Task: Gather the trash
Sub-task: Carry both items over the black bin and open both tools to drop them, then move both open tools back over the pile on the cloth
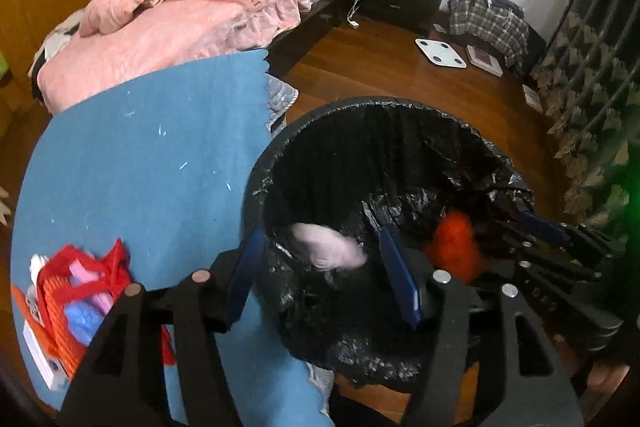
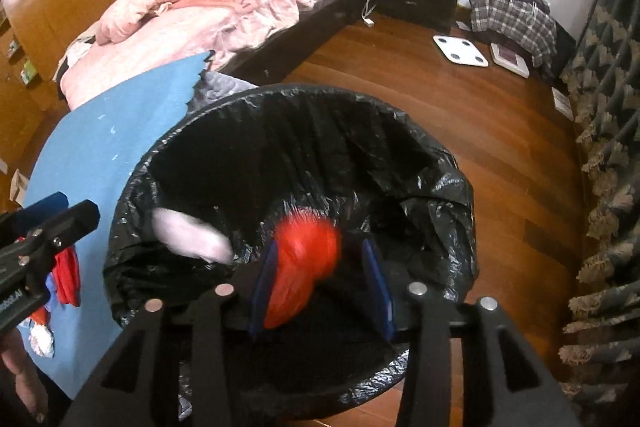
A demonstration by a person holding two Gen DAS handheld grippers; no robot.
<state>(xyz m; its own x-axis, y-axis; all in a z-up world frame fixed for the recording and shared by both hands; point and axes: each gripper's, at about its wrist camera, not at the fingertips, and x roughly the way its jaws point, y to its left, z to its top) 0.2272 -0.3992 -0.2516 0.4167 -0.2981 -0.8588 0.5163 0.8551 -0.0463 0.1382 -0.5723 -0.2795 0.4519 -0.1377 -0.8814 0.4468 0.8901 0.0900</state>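
Even, moderately bright indoor light is recorded. Strong fisheye curvature and dark vignetting appear at the edges. Motion blur affects the red bag and pink wad.

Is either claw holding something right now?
No. Both look open over the bin. The pale wad is blurred between the left gripper fingers, the red bag between the right gripper fingers; both seem dropped.

Blurred pink wad, red wad inside bin
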